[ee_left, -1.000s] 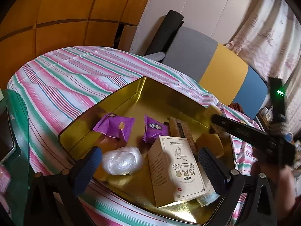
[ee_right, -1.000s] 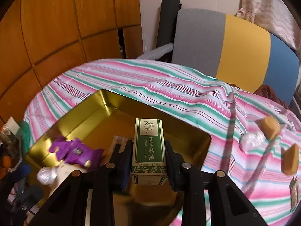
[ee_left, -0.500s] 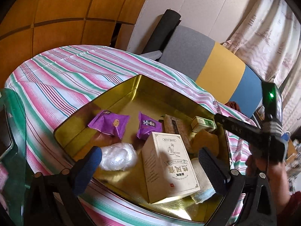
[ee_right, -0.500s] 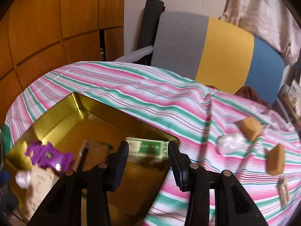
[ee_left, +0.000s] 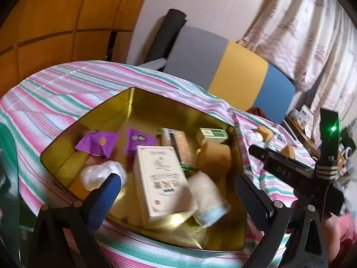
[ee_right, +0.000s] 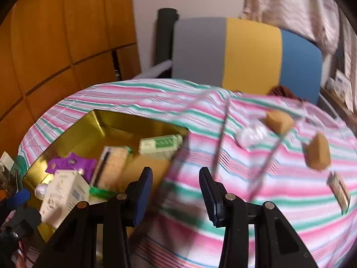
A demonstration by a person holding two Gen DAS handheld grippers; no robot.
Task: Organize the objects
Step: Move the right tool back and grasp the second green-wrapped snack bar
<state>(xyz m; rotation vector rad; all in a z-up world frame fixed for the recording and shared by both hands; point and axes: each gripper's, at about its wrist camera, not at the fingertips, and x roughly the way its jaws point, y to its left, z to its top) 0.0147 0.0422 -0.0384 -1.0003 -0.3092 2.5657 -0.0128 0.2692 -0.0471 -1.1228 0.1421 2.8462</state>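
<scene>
the gold tin (ee_left: 156,109) on the striped bench (ee_right: 256,178) holds two purple packets (ee_left: 98,141), a cream box (ee_left: 160,178), a rolled towel (ee_left: 207,197) and the green-white box (ee_left: 213,134), lying flat at its far right corner. a second ago the right claw (ee_right: 176,192) clamped that box upright; now it gapes empty over the cloth. the left claw (ee_left: 176,192) stands wide, empty.

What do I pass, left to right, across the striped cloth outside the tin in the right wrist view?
Clear plastic-wrapped item → upper tan block → lower tan block → small flat packet, all on the striped cloth, right of the gold tin.
</scene>
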